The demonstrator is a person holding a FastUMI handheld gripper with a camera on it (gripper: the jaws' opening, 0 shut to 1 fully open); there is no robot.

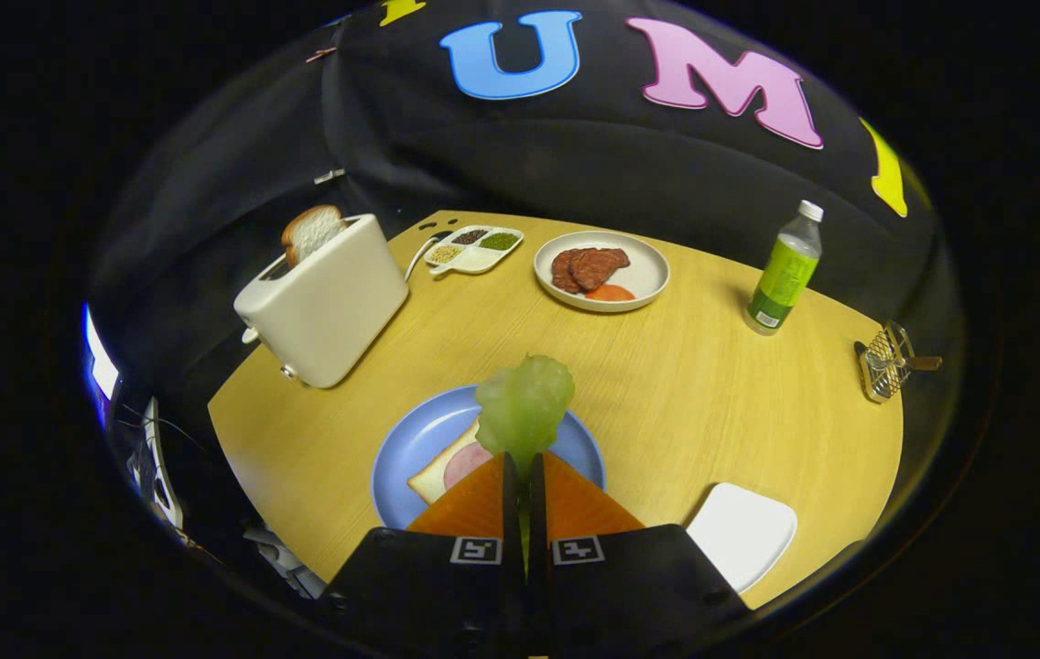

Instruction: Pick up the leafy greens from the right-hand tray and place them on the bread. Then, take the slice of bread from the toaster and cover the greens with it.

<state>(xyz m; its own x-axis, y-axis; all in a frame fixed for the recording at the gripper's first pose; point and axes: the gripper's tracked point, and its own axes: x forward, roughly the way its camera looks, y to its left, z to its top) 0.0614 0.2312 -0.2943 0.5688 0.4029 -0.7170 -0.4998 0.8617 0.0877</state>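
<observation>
Pale wood-grain tabletop spreads out against a black cloth booth wall, with the work going on at its near edge. At the centre, the gripper has its two fingers drawn nearly together, pinching the stem end of the leafy greens, which stand up just past the fingertips as a pale green, frilly piece. Directly under the greens sits a blue plate holding a slice of bread topped with a round pink slice of ham; whether the greens touch the bread or hang above it cannot be told. At about four o'clock from the plate, beside the right finger, lies a white square tray, its visible surface bare. At ten o'clock from the plate stands a cream toaster with a slice of bread poking up out of its slot. Toward twelve o'clock, well beyond the fingers, a white divided dish carries small heaps of seeds or spices in separate compartments, dark, green and tan. Just right of it a white round plate holds brownish-red meat slices and an orange-red slice. At two o'clock a green-labelled bottle with a white cap stands upright, and farther right a small wire rack sits near the table's edge.
</observation>
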